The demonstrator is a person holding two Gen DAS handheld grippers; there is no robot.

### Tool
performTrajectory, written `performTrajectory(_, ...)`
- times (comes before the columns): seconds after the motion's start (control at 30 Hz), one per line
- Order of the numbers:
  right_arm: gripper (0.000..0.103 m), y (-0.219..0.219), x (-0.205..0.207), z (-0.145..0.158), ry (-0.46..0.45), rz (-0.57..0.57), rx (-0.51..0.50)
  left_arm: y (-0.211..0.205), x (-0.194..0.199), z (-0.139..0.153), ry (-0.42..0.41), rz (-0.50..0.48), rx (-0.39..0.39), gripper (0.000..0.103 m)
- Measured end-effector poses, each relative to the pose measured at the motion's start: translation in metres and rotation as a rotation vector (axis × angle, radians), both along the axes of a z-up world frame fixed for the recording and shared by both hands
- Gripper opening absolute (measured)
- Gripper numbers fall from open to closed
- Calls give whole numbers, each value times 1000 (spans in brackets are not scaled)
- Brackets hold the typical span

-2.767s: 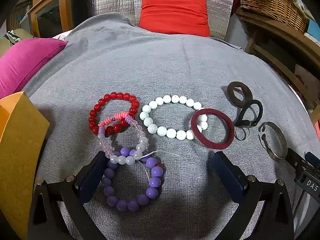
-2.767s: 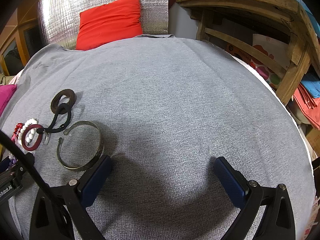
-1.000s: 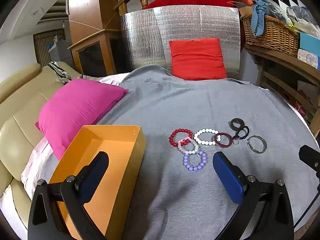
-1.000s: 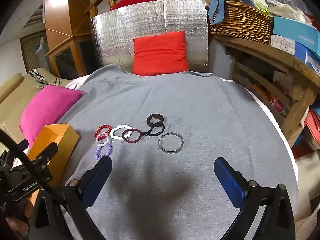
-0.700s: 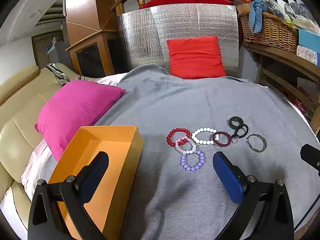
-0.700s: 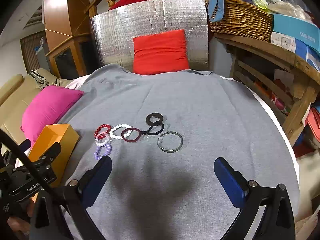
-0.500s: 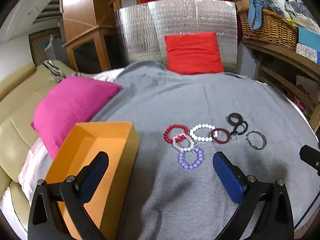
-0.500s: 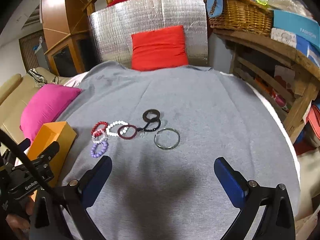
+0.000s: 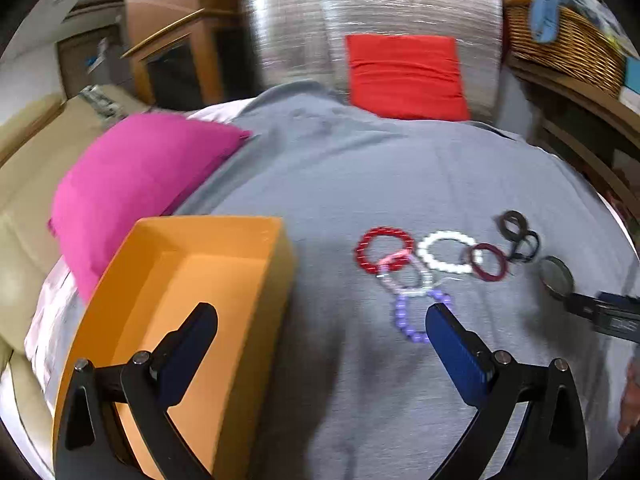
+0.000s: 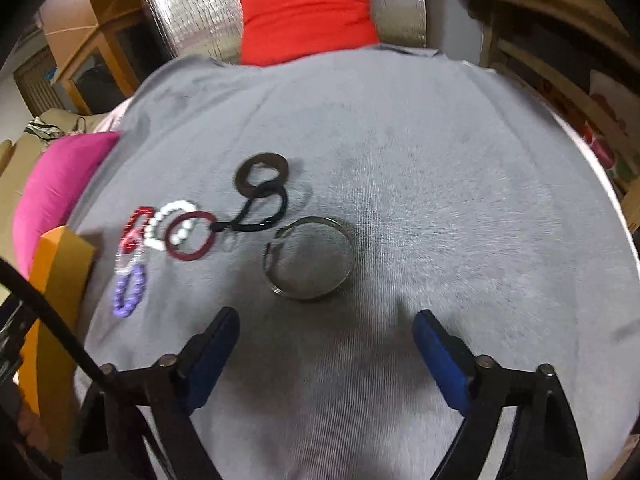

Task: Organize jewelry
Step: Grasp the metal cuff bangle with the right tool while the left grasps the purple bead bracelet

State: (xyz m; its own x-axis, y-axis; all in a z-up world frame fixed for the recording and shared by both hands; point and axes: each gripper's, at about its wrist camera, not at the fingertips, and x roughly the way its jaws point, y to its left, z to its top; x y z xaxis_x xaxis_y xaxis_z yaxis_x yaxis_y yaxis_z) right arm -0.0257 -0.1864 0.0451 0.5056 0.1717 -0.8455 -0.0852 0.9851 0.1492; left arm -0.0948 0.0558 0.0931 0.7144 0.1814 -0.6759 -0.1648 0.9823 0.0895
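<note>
Several bracelets lie on a grey cloth (image 9: 400, 184): a red bead bracelet (image 9: 383, 249), a white bead bracelet (image 9: 446, 251), a purple bead bracelet (image 9: 412, 316), a dark red ring (image 9: 488, 262), black rings on a cord (image 9: 518, 232) and a metal cuff (image 10: 308, 258). An open orange box (image 9: 180, 304) stands left of them. My left gripper (image 9: 320, 326) is open and empty, between the box and the purple bracelet. My right gripper (image 10: 326, 330) is open and empty, just in front of the metal cuff.
A pink cushion (image 9: 132, 184) lies behind the box. A red cushion (image 9: 404, 76) leans on a silver panel at the far edge. Wooden shelves with a wicker basket (image 9: 560, 44) stand to the right. The cloth's right edge (image 10: 600, 184) drops off.
Both grippers have dropped lower and moved forward toward the jewelry. The left view has swung toward the box; the right gripper now sits close to the metal cuff. Both stay open.
</note>
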Motion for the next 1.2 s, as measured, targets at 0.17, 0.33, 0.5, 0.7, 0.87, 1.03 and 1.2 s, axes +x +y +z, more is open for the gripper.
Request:
performTrajectory(0.17,75,11,13,-15,-13,47,-67,-27,15,-8,22,-101,-16,103)
performTrajectory(0.33,50,5,15,-15,-43,41,-42,-41,39,-27,81,-166,-53,100)
performTrajectory(0.5,29,-3,11,-16,-49,27,-20,-41,56,-54,178,-191,-137,67)
performTrajectory(0.7,23,-16,6,-7,-40,18,24,-37,58,-67,187,-247,-227,23)
performTrajectory(0.87,55,-36,6,-2,20,-6,71,-42,47,-64,184,-302,-272,19)
performTrajectory(1.03,88,-31,12,7,-69,-17,52,-39,32,-49,173,-342,-324,10)
performTrajectory(1.2,81,-2,35,-13,-44,8,-75,-34,17,-36,161,-366,-356,9)
